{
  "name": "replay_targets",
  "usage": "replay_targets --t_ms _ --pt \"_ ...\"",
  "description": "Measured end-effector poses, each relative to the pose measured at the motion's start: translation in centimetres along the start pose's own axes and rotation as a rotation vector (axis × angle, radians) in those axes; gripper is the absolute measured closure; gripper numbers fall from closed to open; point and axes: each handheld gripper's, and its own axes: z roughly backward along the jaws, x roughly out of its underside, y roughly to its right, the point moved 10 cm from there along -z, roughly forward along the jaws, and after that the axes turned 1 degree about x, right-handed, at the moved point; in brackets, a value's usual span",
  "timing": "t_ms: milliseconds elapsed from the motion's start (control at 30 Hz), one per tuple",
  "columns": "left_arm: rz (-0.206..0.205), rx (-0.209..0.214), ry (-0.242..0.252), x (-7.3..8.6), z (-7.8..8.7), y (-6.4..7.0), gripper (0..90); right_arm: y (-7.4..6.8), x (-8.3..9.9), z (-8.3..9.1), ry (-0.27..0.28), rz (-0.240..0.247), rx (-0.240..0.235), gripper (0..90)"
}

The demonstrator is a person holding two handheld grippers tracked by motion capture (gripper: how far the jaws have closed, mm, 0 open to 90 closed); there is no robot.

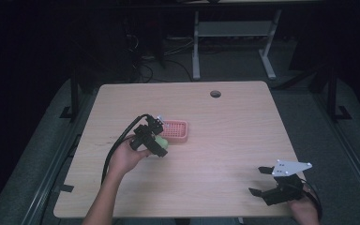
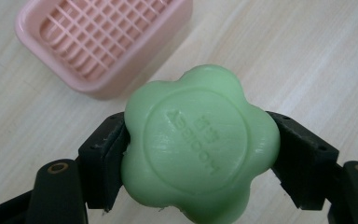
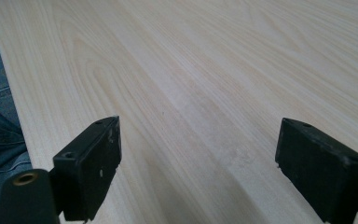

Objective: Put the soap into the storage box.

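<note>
Soap [image 2: 200, 144], pale green and shaped like a five-lobed flower with raised lettering on its face, sits squarely between the two black jaws of the left gripper [image 2: 198, 154], which are clamped on its opposite sides so that the bar bulges out above and below them. In the high view the same left gripper [image 1: 155, 140] is held by the person's left hand [image 1: 127, 157] above the middle of the wooden table [image 1: 225, 136], with the green soap [image 1: 161, 140] at its tip, just beside the near left corner of a pink soap dish [image 1: 175, 131]. From the left gripper view the pink soap dish [image 2: 102, 39], rectangular with a gridded floor, lies on the table just beyond the soap and to its upper left; whether the two touch cannot be told. A black cable [image 1: 117, 145] loops back from the left gripper along the forearm. The right gripper [image 1: 261, 180] rests low near the table's near right corner, held by the right hand [image 1: 304, 208], its jaws wide apart with bare wood between them, as the right gripper [image 3: 198, 163] view confirms. A round hole [image 1: 215, 93] lies near the table's far edge.
</note>
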Motion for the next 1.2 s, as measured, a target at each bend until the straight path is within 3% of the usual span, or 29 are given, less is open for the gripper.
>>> replay_targets --t_ms 400,933,1200 --pt "0.018 -0.003 -0.020 -2.5 -0.4 -1.5 26.6 0.1 0.0 0.1 0.009 -0.006 0.000 13.8" --pt "0.044 -0.029 -0.057 -4.6 -1.5 -3.7 26.6 0.2 0.0 0.2 0.012 -0.009 0.000 13.8" --pt "0.067 -0.013 -0.057 -5.6 -2.4 -4.2 26.6 0.2 0.0 0.2 0.012 -0.008 -0.001 13.8"
